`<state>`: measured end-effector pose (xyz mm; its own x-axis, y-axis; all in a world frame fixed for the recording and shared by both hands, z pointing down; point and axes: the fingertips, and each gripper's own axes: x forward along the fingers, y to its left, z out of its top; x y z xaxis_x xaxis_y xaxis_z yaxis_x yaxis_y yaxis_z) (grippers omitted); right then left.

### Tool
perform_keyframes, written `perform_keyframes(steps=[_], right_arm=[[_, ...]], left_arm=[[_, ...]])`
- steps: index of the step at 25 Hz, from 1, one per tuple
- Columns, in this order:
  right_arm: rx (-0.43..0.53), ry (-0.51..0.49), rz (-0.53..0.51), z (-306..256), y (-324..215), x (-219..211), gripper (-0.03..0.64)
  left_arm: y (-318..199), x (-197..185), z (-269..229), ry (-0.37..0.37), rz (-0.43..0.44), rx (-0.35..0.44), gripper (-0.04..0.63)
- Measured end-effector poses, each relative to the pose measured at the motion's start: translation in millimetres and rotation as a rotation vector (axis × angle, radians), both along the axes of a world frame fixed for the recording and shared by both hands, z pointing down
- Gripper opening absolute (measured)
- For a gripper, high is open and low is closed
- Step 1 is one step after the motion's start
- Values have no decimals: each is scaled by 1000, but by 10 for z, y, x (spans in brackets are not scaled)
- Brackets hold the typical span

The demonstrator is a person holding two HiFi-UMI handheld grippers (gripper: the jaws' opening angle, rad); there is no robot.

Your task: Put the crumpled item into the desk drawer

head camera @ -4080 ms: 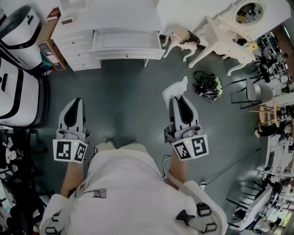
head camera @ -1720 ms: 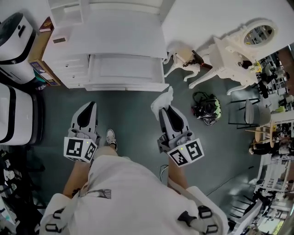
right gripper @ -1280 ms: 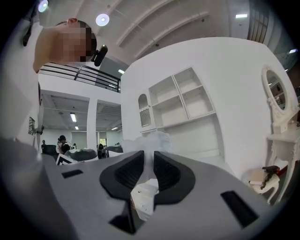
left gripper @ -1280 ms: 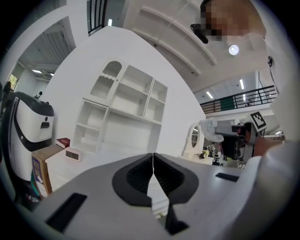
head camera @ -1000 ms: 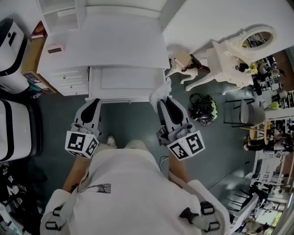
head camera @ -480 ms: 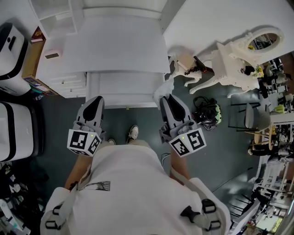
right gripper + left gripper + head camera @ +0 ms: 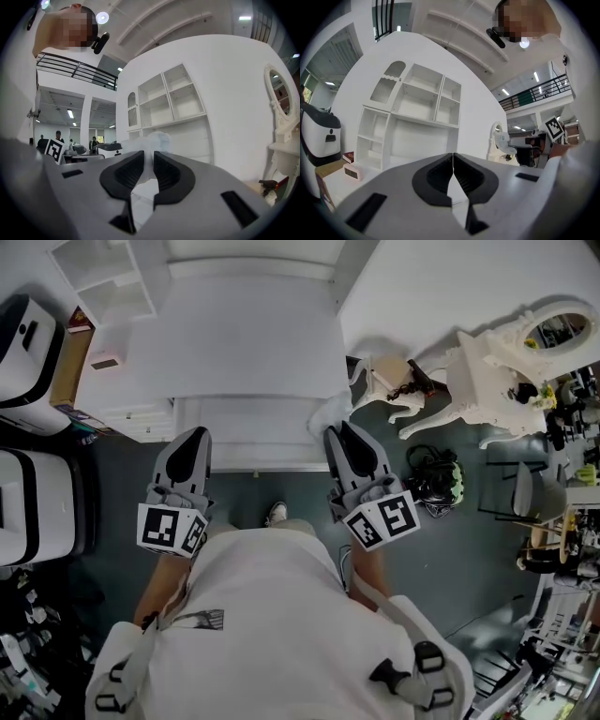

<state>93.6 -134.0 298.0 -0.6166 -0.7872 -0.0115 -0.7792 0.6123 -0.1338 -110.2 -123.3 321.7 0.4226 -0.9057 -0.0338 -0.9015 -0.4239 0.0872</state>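
Note:
The white desk (image 7: 244,334) fills the top of the head view, and its drawer (image 7: 246,427) stands pulled out towards me. My right gripper (image 7: 336,431) is shut on the crumpled white item (image 7: 328,413), which hangs at the drawer's right end by the desk's corner. In the right gripper view the item (image 7: 158,137) bulges out above the jaws of that gripper (image 7: 148,157), which points level at the desk's shelves. My left gripper (image 7: 195,434) is shut and holds nothing; its tip lies over the drawer's left end. The left gripper view shows that gripper (image 7: 453,158) with its jaws touching.
A white shelf unit (image 7: 103,277) stands on the desk's left part. To the right are an ornate white vanity table (image 7: 506,343) and a dark helmet-like bundle (image 7: 436,474) on the grey floor. White machines (image 7: 28,296) and a cardboard box (image 7: 66,357) stand at the left.
Both grippers have moved forward to the desk, so their tips now reach over the open drawer's front. The crumpled item stays in the right gripper.

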Motion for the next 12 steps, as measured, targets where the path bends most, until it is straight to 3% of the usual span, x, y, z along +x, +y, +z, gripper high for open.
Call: perform_keyframes(steps=[12], right_arm=[[-24, 95, -88, 283, -243, -210, 75]], left_arm=[[-56, -73, 27, -20, -67, -4, 20]])
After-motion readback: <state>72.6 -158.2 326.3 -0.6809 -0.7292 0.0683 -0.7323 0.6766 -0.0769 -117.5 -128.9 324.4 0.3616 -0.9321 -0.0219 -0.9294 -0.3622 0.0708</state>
